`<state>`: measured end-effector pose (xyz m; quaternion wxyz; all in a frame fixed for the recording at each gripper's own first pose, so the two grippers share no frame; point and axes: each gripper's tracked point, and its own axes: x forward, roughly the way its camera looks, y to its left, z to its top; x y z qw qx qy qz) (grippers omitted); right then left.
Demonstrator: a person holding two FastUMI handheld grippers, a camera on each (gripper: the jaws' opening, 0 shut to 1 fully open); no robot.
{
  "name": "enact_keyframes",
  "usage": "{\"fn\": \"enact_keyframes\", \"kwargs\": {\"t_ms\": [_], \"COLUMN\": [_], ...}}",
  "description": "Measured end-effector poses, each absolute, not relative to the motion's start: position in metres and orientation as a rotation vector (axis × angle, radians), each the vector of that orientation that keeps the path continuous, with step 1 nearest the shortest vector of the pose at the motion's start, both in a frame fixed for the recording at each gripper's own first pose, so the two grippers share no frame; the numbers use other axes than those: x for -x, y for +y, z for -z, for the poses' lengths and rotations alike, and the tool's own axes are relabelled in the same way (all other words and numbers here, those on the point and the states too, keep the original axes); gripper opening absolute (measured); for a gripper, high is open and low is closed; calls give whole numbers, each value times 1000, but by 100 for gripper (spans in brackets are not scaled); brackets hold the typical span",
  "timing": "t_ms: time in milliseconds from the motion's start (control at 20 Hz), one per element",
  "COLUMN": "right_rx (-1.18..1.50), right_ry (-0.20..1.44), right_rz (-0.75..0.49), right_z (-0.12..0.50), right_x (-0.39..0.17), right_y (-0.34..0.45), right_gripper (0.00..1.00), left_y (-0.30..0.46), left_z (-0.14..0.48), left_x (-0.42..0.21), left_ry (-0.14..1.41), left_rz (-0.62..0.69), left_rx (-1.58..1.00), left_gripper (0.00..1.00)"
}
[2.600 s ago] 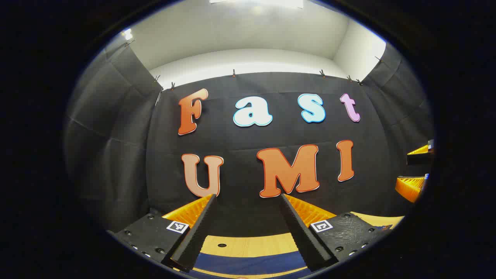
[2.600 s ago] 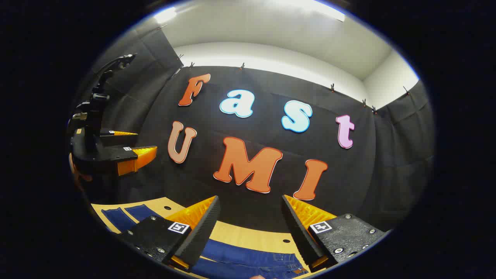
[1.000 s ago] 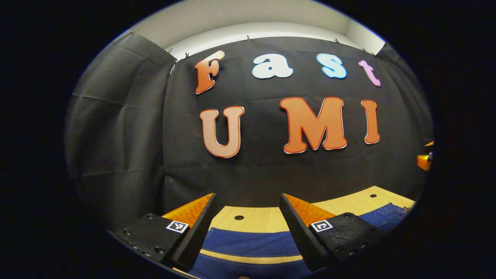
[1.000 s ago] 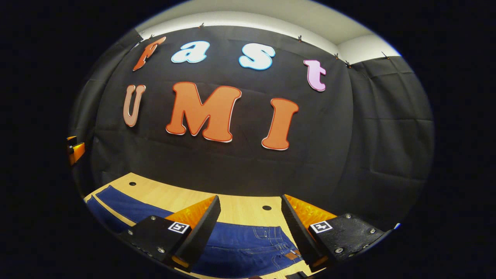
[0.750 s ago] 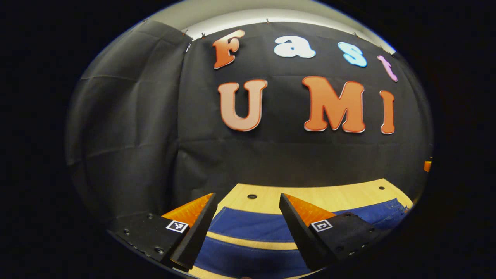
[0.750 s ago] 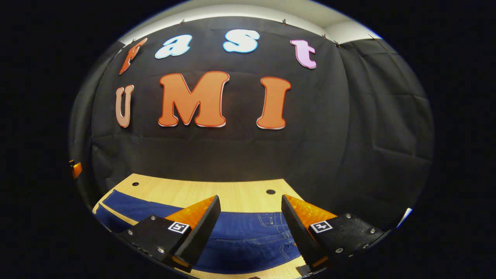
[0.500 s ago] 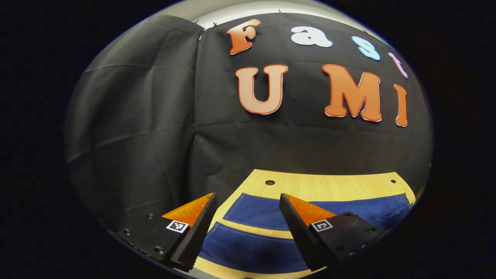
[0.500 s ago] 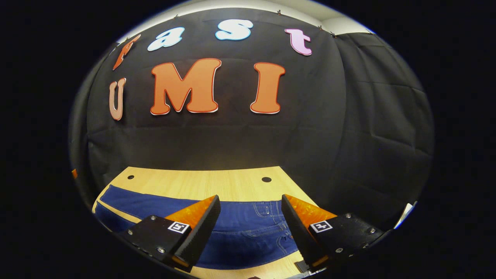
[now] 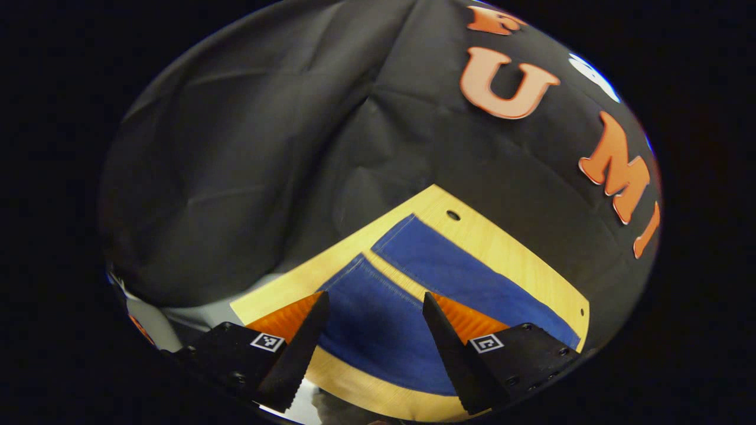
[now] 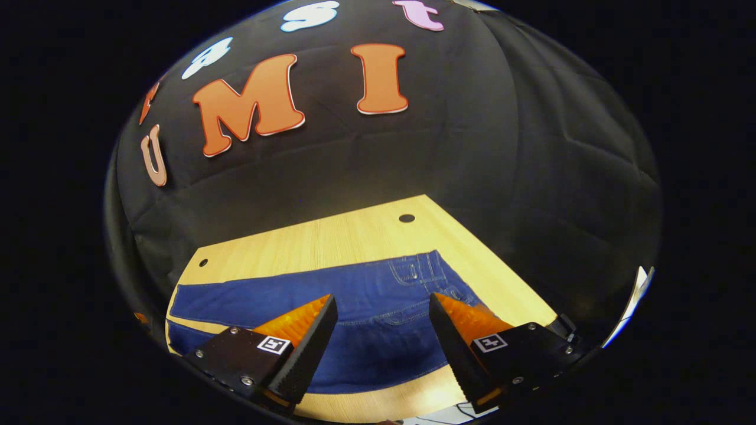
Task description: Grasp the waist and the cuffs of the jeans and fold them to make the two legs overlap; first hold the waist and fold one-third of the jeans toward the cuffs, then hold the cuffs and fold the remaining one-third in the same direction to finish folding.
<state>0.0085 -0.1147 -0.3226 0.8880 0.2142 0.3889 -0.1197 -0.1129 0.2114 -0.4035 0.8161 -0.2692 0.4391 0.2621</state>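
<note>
Black cloth walled the booth behind a wooden table (image 9: pixel 520 260) with jeans (image 9: pixel 378 319) spread flat on it.
Left gripper view: the left gripper (image 9: pixel 373 307) hung spread and empty above the two cuffs, the legs running off the lower right edge. Right gripper view: the right gripper (image 10: pixel 383 309) hung spread over the waist (image 10: pixel 422 271), its near corner hidden behind one finger.

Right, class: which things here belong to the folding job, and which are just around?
Job:
jeans, flat, legs apart
left tongs, open over a leg
right tongs, open near the waist

Just around:
wooden table
black cloth wall
</note>
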Motion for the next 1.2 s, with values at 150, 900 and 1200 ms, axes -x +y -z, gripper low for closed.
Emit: {"fn": "enact_keyframes", "kwargs": {"t_ms": [150, 900, 1200], "right_rx": [-528, -839, -990], "right_ry": [870, 991, 1003], "right_rz": [264, 415, 441], "right_z": [340, 365, 369], "right_x": [2, 44, 53], "right_y": [-111, -69, -52], "right_gripper": [96, 98, 98], "left_y": [217, 230, 223], "left_z": [424, 479, 495], "left_x": [119, 137, 91], "left_ry": [988, 992, 838], "left_rz": [-621, -606, -479], "left_rx": [718, 1201, 1390], "left_gripper": [98, 95, 77]}}
